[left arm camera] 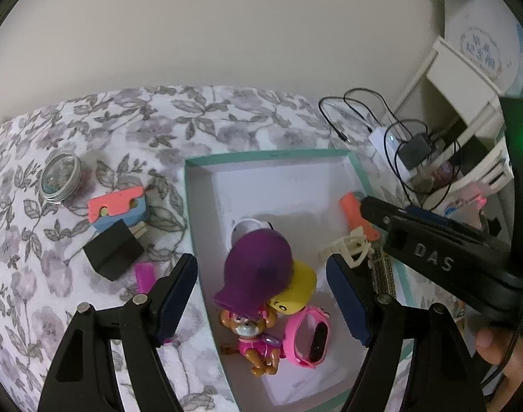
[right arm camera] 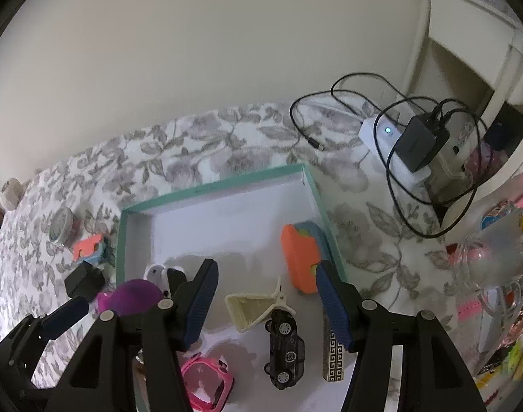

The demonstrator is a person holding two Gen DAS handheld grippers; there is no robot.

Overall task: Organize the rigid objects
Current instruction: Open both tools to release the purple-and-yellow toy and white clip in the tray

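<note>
A teal-rimmed white box (left arm camera: 268, 154) lies on the flowered bedspread. In it are a purple toy (left arm camera: 258, 271), a yellow toy (left arm camera: 300, 288), a dog figure (left arm camera: 252, 340) and a pink watch (left arm camera: 307, 340). My left gripper (left arm camera: 263, 295) hangs open above the purple toy without touching it. My right gripper (right arm camera: 266, 304) is open too, over a cream clip (right arm camera: 252, 310) and a black toy car (right arm camera: 283, 348). An orange block (right arm camera: 300, 262) and a patterned bar (right arm camera: 335, 357) lie by the box's right wall. Nothing is held.
Left of the box lie a metal tin (left arm camera: 60, 176), a coral and blue block (left arm camera: 118, 207), a black box (left arm camera: 113, 250) and a pink piece (left arm camera: 145, 276). A power strip with charger and cables (right arm camera: 416, 144), a white shelf and a glass mug (right arm camera: 495, 261) stand to the right.
</note>
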